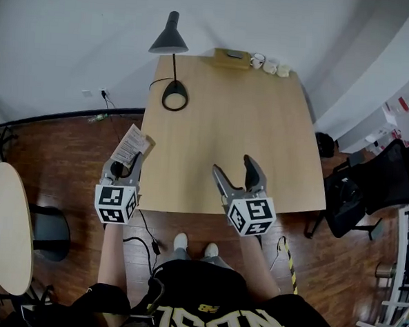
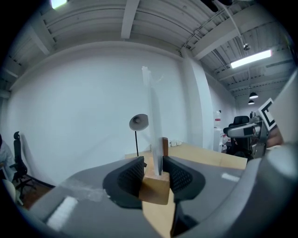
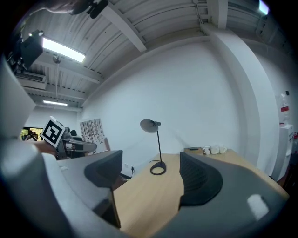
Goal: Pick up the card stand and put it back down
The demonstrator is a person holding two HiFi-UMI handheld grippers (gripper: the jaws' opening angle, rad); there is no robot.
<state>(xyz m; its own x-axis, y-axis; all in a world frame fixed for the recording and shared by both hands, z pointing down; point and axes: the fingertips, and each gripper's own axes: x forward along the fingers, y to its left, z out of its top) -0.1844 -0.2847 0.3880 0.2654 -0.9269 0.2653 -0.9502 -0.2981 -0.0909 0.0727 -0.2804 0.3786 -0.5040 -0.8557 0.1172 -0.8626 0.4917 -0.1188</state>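
left gripper view: left claw grips the card stand; right claw stands open.

1. Bright, even room light falls on the table; shadows on it are faint and soft.
2. Above the table, ceiling strip lights glare white in both gripper views.
3. Both gripper views bend strongly, with black corners.
4. Nearer than the table, the card stand looks soft.

At six o'clock in the head view, large pale letters on the person's black shirt look like "NBSC". Print on the card stand at nine o'clock is too small to read.
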